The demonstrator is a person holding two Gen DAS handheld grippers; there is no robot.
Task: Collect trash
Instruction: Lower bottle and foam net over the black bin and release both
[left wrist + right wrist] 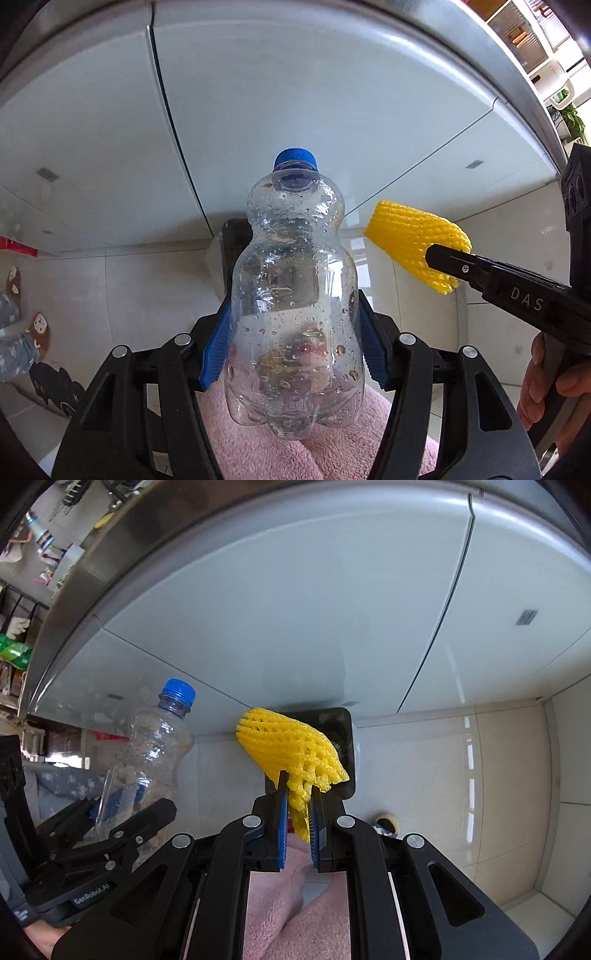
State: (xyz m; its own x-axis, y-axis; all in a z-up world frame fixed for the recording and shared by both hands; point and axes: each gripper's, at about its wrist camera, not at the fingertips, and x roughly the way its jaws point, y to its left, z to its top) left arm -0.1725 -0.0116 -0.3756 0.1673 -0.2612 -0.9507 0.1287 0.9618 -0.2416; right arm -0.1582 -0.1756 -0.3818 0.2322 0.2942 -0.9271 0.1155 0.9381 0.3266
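The bottle (295,295) stands up between the blue pads (218,350) of the left claw (295,354), which is clamped on its lower body, the blue cap (295,159) pointing away from the claw and droplets all over the inside of the clear plastic. Off to that claw's right, well clear of the bottle, the yellow foam net (415,245) hangs from the tip of the right claw (298,808); its jaws are pinched nearly together on the net's lower corner, and most of the mesh fans out beyond the fingertips (it droops a little to one side). A hand (546,384) grips the right tool's handle at the frame's edge. Ahead of both claws, low against the base of the white cabinet doors (295,92), sits a dark bin (347,738), its open rim just past the net and straight beyond the bottle. The pale floor tiles (480,775) to the right of the right claw lie bare up to the wall edge. Beneath both claws is pink fleece (295,915), close under the jaws.
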